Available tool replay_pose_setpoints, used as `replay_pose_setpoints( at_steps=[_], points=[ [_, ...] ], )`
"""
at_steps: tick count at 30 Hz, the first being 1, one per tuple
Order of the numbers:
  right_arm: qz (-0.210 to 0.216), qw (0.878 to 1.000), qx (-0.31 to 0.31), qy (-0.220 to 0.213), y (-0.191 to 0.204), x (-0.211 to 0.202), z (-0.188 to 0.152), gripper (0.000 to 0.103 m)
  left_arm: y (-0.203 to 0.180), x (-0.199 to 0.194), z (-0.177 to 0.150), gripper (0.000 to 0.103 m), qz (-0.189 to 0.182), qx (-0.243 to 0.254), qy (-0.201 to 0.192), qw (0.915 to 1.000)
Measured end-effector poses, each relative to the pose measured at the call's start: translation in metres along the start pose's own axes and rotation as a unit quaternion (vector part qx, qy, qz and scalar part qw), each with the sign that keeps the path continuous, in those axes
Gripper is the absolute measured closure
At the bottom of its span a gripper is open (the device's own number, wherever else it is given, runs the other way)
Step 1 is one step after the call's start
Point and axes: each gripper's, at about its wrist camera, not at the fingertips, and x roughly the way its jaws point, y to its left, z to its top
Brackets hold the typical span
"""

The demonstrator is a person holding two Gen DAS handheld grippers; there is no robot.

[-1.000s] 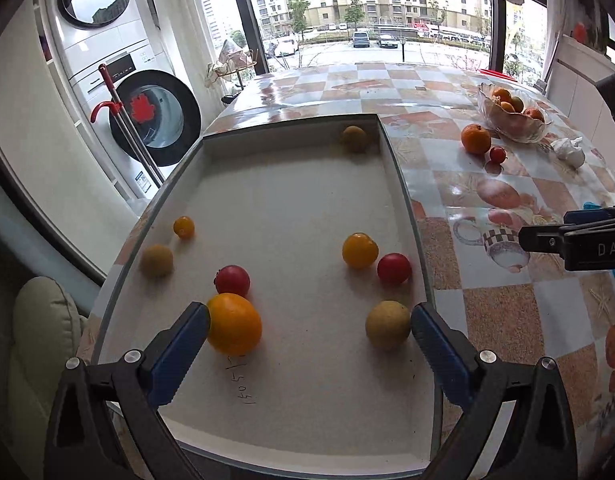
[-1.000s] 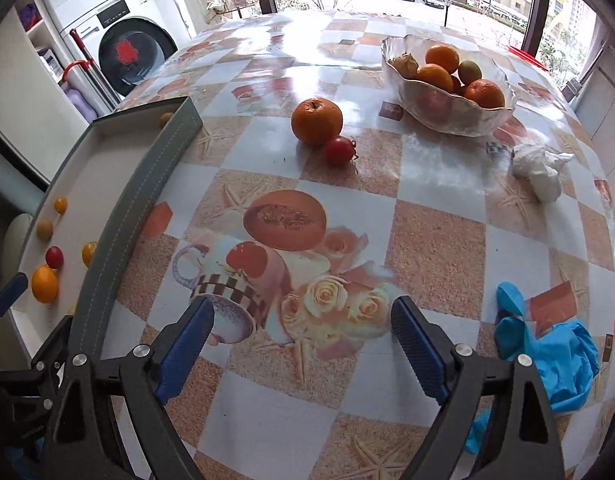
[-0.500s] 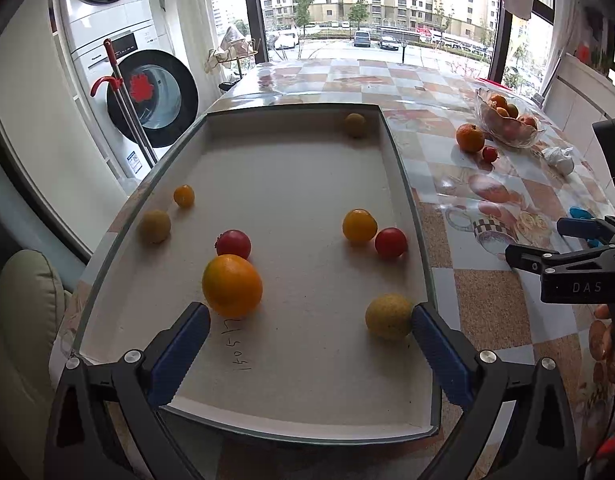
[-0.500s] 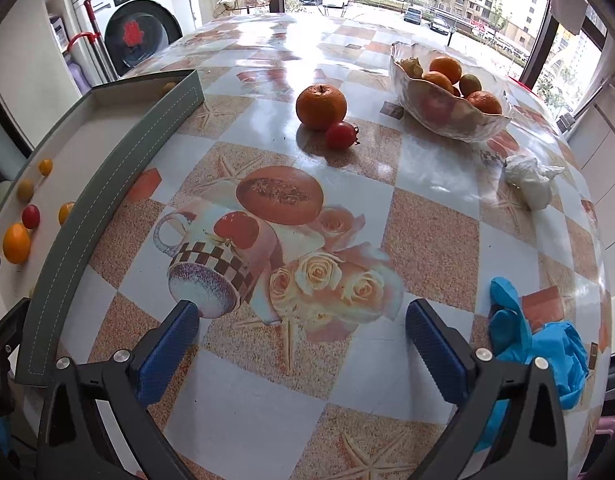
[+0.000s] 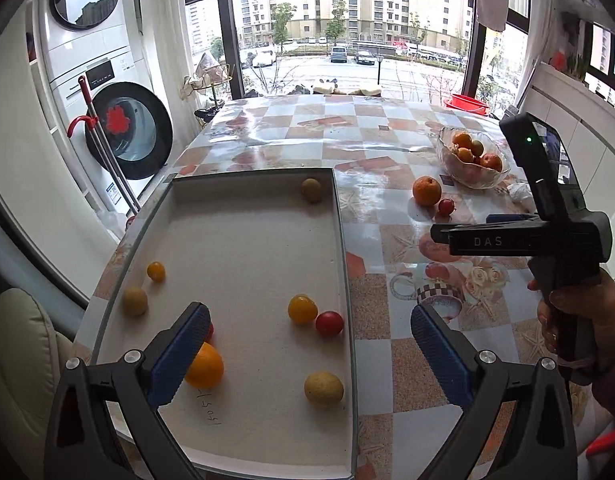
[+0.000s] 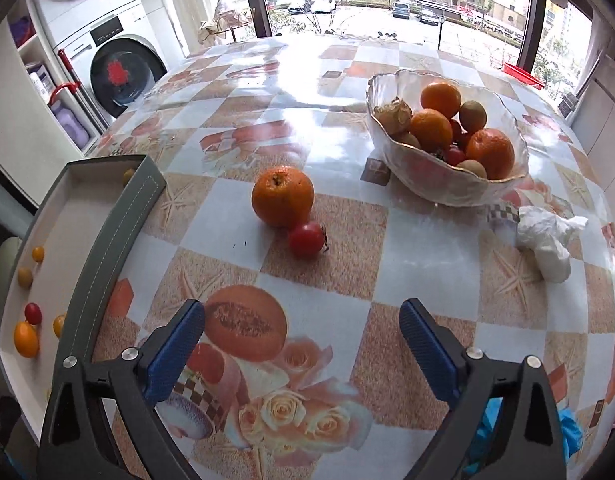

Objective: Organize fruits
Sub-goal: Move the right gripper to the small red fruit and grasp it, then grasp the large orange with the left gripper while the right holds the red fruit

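We're partway: glass bowl (image 6: 447, 184) holds several fruits, but orange (image 6: 282, 196) & small tomato (image 6: 306, 239) sit on tabletop (image 6: 347, 264), approx. seven more in tray (image 5: 247, 240), both grippers' jaws apart, empty.

"DAS" on right tongs (image 5: 487, 242); tray (image 5: 243, 248) scrawl perhaps "1505".

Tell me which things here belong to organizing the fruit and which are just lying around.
Part of the job:
glass fruit bowl
loose orange
cherry tomato
tray with scattered fruit
large orange in tray

Just lying about:
crumpled white tissue
blue glove
washing machine
mop
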Motion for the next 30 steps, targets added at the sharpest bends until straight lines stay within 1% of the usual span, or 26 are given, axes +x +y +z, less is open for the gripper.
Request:
replay_pose_setpoints(
  at_steps=[1, 3, 6, 7, 8, 9, 10, 14, 18, 22, 27, 30],
  points=[
    [0.0, 1.0, -0.004, 0.0, 0.002, 0.004, 0.004, 0.016, -0.001, 0.001, 0.002, 0.002, 0.0, 0.001, 0.001, 1.0],
    [-0.009, 1.0, -0.017, -0.006, 0.008, 0.01, 0.011, 0.021, -0.003, 0.005, 0.006, 0.002, 0.002, 0.003, 0.004, 1.0],
    [-0.019, 0.999, -0.037, -0.016, 0.018, 0.013, 0.016, 0.032, -0.004, 0.01, 0.013, 0.002, -0.001, 0.001, 0.01, 1.0],
    [-0.02, 0.999, -0.043, -0.02, 0.02, 0.013, 0.015, 0.039, -0.005, 0.012, 0.017, 0.002, -0.002, 0.001, 0.011, 0.9999],
    [-0.017, 0.998, -0.048, -0.026, 0.018, 0.013, 0.016, 0.054, -0.007, 0.014, 0.02, 0.002, -0.003, 0.002, 0.011, 0.9999],
    [-0.01, 0.998, -0.05, -0.03, 0.017, 0.012, 0.015, 0.064, -0.009, 0.015, 0.023, 0.002, -0.003, 0.003, 0.011, 0.9999],
    [0.003, 0.998, -0.046, -0.032, 0.015, 0.011, 0.013, 0.083, -0.011, 0.017, 0.027, 0.002, -0.003, 0.005, 0.01, 0.9999],
    [0.031, 0.998, -0.017, -0.042, -0.001, 0.001, 0.007, 0.083, -0.024, 0.027, 0.043, 0.002, -0.005, 0.009, 0.009, 0.9999],
    [0.053, 0.998, -0.008, -0.046, -0.012, -0.018, -0.006, 0.083, -0.042, 0.044, 0.057, 0.002, -0.02, 0.011, 0.016, 0.9996],
    [0.078, 0.996, 0.005, -0.047, -0.027, -0.038, -0.024, 0.083, -0.062, 0.067, 0.072, 0.002, -0.023, 0.02, 0.025, 0.9992],
    [0.103, 0.993, 0.038, -0.049, -0.048, -0.057, -0.05, 0.083, -0.077, 0.096, 0.085, 0.002, -0.027, 0.014, 0.04, 0.9987],
    [0.108, 0.991, 0.049, -0.054, -0.055, -0.066, -0.063, 0.083, -0.083, 0.114, 0.089, 0.002, -0.023, 0.011, 0.051, 0.9984]
  ],
)
